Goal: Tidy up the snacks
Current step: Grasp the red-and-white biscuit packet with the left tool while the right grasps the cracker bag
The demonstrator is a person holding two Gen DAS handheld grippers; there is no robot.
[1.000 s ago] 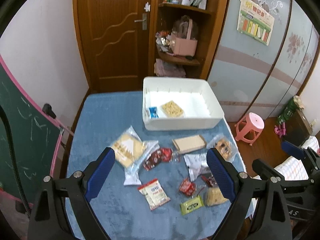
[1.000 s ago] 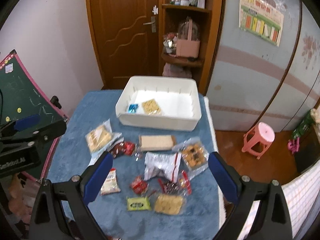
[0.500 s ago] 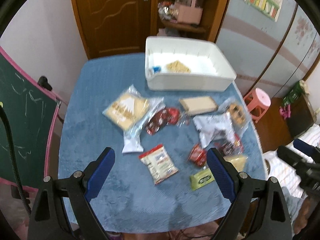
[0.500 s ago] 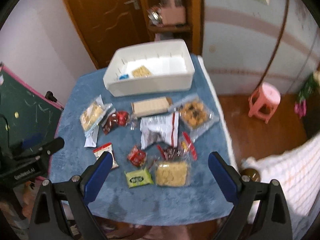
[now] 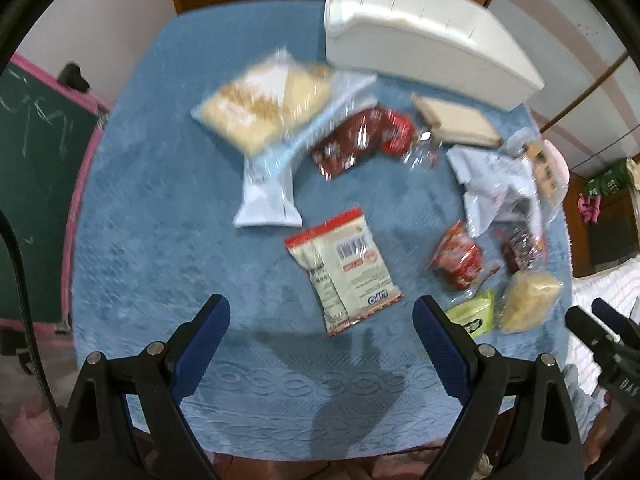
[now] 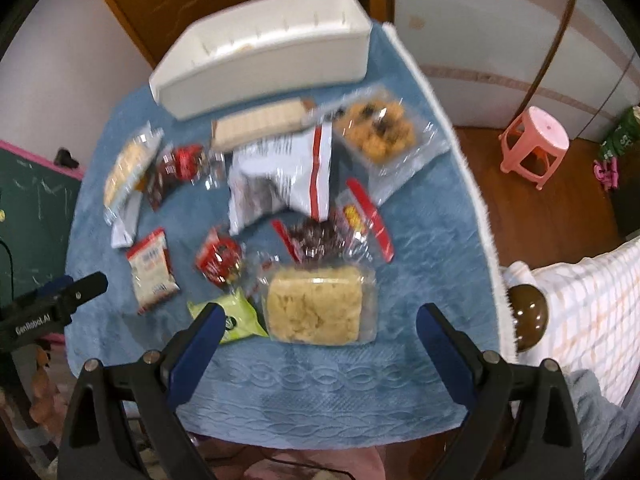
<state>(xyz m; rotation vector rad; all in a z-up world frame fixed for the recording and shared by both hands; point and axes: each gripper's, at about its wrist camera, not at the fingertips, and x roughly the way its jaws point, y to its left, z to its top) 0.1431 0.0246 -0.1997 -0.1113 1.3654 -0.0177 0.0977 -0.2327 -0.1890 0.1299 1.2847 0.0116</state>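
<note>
Several snack packets lie on a blue cloth-covered table (image 5: 160,240). A white bin (image 5: 424,36) stands at the far side, also in the right wrist view (image 6: 264,68). My left gripper (image 5: 322,316) is open and empty above the near table edge, just short of a red-and-white packet (image 5: 348,268). My right gripper (image 6: 318,324) is open and empty over a clear pack of pale crackers (image 6: 316,306), with a green packet (image 6: 232,316) by its left finger. The left gripper's tip shows at the left of the right wrist view (image 6: 76,288).
A green chalkboard with a pink frame (image 5: 36,168) stands left of the table. A pink stool (image 6: 536,144) and a checked white cloth (image 6: 592,312) are to the right. A wooden door and shelves are behind the bin.
Both grippers have dropped lower and closer to the table, tilting downward; the snacks now look larger. Both stay open and empty. No snack has moved.
</note>
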